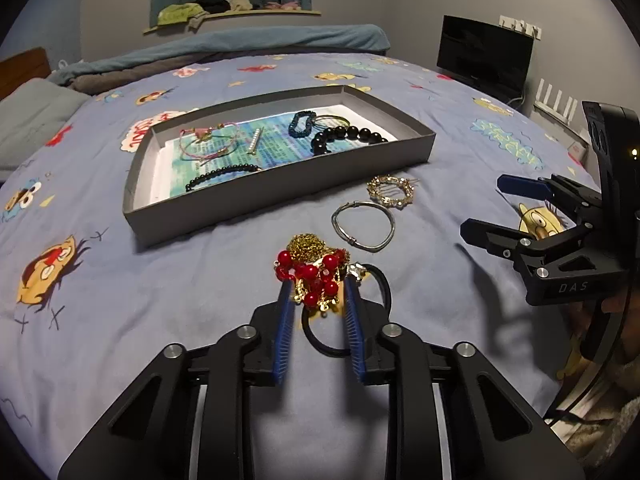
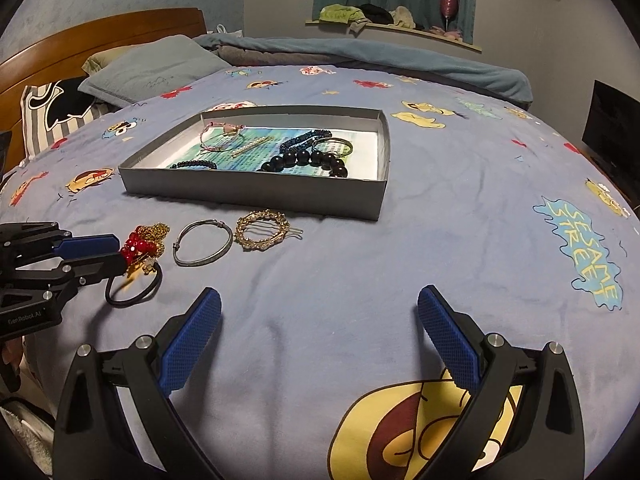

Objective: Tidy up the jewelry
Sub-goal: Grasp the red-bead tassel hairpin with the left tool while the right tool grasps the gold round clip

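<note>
Left gripper (image 1: 316, 284) low over blue cartoon-print bedsheet (image 1: 200, 280), blue ribbed pads (image 1: 283, 320) closed in on a cluster of red beads and gold chain (image 1: 314, 270); jaws clamped on that cluster, both pads touching it at the tips. Black elastic hair tie (image 1: 348, 320) looped from the cluster, lying on the sheet between and under the fingers. Same grasp seen side-on from right wrist: left gripper (image 2: 120, 254) at frame left, red bead and gold chain cluster (image 2: 142, 244) at its tip, hair tie (image 2: 136, 288) trailing below.

Right gripper (image 2: 320, 304) held over bare sheet, blue pads (image 2: 192, 344) wide apart, nothing between them. From left wrist view, right gripper (image 1: 492, 208) at right edge, jaws likewise spread.

Thin silver bangle (image 1: 363, 226) flat on sheet just beyond the cluster. Round gold hair clip with small stones (image 1: 392, 190) beside it, near the front wall of the shallow grey cardboard tray (image 1: 280, 196).

Inside tray, on a blue-green printed paper liner (image 1: 272, 148): pink cord bracelets (image 1: 208, 142), pearl bar clip (image 1: 255, 141), small black bead bracelet (image 1: 224, 174), large black bead bracelet (image 1: 348, 136), dark blue braided band (image 1: 302, 122), thin olive-gold bangle (image 2: 334, 146)

Grey pillow (image 2: 148, 72) and wooden headboard (image 2: 100, 36) at far end of the bed
</note>
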Tool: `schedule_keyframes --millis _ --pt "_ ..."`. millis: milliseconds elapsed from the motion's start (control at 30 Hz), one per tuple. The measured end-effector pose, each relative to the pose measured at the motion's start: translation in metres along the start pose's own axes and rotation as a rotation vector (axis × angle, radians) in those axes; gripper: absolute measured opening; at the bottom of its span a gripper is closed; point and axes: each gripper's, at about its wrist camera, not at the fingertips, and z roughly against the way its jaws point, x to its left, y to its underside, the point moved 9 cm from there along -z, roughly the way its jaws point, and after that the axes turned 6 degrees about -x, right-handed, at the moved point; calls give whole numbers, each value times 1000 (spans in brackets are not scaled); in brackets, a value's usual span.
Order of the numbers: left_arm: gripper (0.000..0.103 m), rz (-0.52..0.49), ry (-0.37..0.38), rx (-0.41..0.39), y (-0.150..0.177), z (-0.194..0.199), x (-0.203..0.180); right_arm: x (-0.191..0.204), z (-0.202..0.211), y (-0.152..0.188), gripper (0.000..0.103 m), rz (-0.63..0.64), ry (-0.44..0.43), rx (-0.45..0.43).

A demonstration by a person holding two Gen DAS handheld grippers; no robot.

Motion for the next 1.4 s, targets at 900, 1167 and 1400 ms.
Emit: schedule_keyframes --millis 900,1167,1400 --pt "8 -12 6 -22 -5 1 5 35 -58 -22 71 134 -40 47" --pt "8 -8 7 -16 -3 1 4 41 -67 -24 53 154 -77 63" --pt "8 -7 6 -19 -4 2 6 38 -59 -26 49 133 -82 34"
